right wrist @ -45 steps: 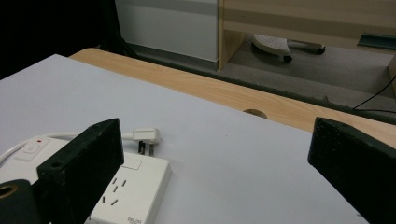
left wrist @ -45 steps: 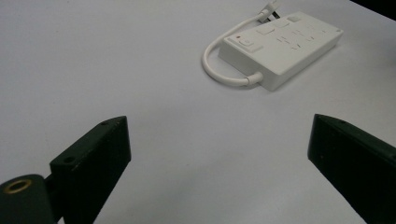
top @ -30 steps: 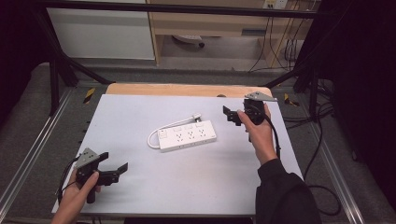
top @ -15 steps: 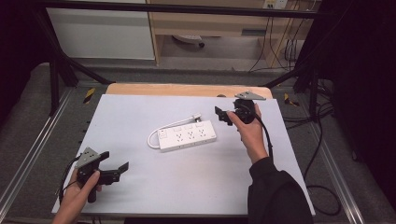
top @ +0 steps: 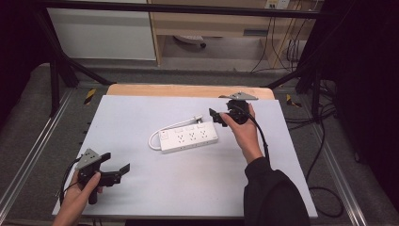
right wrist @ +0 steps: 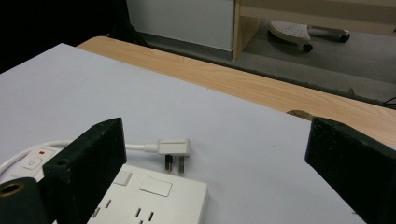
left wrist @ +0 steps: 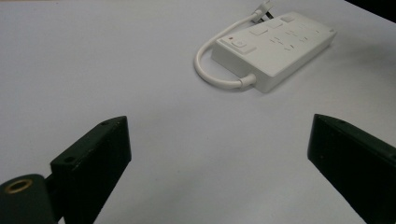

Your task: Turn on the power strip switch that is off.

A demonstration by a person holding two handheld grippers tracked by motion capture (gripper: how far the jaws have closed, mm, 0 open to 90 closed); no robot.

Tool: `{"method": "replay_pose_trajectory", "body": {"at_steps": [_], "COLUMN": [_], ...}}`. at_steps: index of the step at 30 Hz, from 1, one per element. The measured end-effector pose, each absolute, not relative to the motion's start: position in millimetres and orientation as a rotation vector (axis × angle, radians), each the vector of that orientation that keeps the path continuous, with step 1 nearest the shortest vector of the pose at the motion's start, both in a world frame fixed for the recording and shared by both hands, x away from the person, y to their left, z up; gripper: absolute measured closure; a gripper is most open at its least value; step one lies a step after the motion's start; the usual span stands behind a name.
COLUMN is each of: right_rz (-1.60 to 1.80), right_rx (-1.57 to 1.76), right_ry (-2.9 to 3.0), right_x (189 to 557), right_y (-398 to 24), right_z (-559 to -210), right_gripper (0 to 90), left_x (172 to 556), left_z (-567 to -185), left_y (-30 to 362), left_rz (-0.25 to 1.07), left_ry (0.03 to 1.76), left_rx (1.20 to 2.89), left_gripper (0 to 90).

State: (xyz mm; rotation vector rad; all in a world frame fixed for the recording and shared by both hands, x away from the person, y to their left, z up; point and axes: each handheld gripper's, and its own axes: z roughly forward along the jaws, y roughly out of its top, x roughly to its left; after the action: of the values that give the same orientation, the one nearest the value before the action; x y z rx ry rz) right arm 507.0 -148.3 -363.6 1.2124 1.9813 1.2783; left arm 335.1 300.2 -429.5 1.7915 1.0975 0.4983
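Observation:
A white power strip (top: 188, 138) lies at the middle of the white table top (top: 141, 113), its short cable looping round to a plug (top: 199, 119) lying flat behind it. My right gripper (top: 214, 117) hovers open just right of the plug, jaws pointing left. Its own view has the plug (right wrist: 173, 147) and the strip's end (right wrist: 154, 196) close between the wide jaws (right wrist: 215, 128). My left gripper (top: 116, 161) rests open near the front left corner, well away from the strip. The strip (left wrist: 275, 46) lies far ahead of its spread jaws (left wrist: 217, 126).
A bare wooden strip (top: 188, 90) borders the far edge of the white top. Behind it stand a white cabinet (top: 103, 33) and a wooden shelf unit (top: 211, 23). Cables (top: 324, 141) trail over the floor on the right. Metal rails (top: 28, 160) run along both sides.
My right gripper has moved left and slightly toward me, from the far right of the table to the strip's plug end. The left gripper has stayed put.

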Motion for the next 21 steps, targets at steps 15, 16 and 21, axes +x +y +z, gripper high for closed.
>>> {"method": "replay_pose_trajectory", "body": {"at_steps": [15, 16, 21], "right_rz": [1.253, 1.253, 1.258], "right_rx": [1.211, 1.213, 1.193], "right_ry": [2.011, 2.013, 2.034], "right_x": [514.8, 515.0, 515.5], "right_y": [-139.7, -137.8, -129.0], "right_z": [-370.4, -371.0, -373.9], "right_gripper": [7.5, 7.9, 16.0], "left_x": [334.4, 334.3, 334.2], "left_z": [-428.6, -428.4, -428.9], "left_y": [302.8, 302.7, 303.2], "left_rz": [0.492, 0.489, 0.49], "left_ry": [1.11, 1.107, 1.105], "left_rx": [1.77, 1.776, 1.779], "left_gripper": [6.2, 6.2, 6.2]}}
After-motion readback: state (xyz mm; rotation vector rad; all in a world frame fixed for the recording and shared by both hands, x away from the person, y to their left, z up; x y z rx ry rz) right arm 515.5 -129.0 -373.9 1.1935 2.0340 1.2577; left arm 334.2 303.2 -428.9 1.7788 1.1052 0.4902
